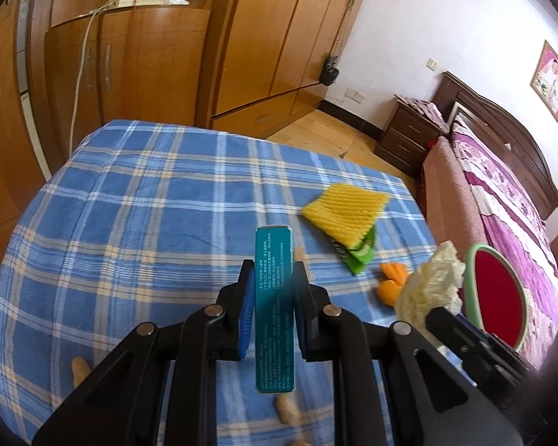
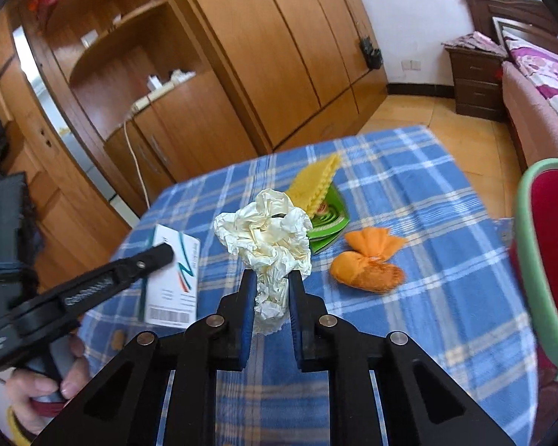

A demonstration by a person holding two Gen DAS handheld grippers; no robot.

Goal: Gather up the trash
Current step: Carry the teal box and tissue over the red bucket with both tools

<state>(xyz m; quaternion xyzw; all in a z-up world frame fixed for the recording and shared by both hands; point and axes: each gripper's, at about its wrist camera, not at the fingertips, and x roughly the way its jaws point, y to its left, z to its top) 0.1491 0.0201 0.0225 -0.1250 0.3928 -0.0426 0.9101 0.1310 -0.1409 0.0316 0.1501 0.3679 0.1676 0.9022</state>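
Left gripper [image 1: 273, 282] clamped on teal box [image 1: 274, 308], long axis running 12-to-6 out between the jaws. Right gripper [image 2: 271, 284] clamped on crumpled paper wad [image 2: 266, 236], wad bulging toward 12. Both lifted off the plaid tablecloth [image 2: 409, 297]. Bin [image 2: 539, 260], green rim, red inside, sits at 3 o'clock of the right gripper, so right hand is nearer; likely drops first. Orange peel [image 2: 368, 264] and yellow foam net [image 2: 316, 184] left on cloth around 1–2 o'clock.
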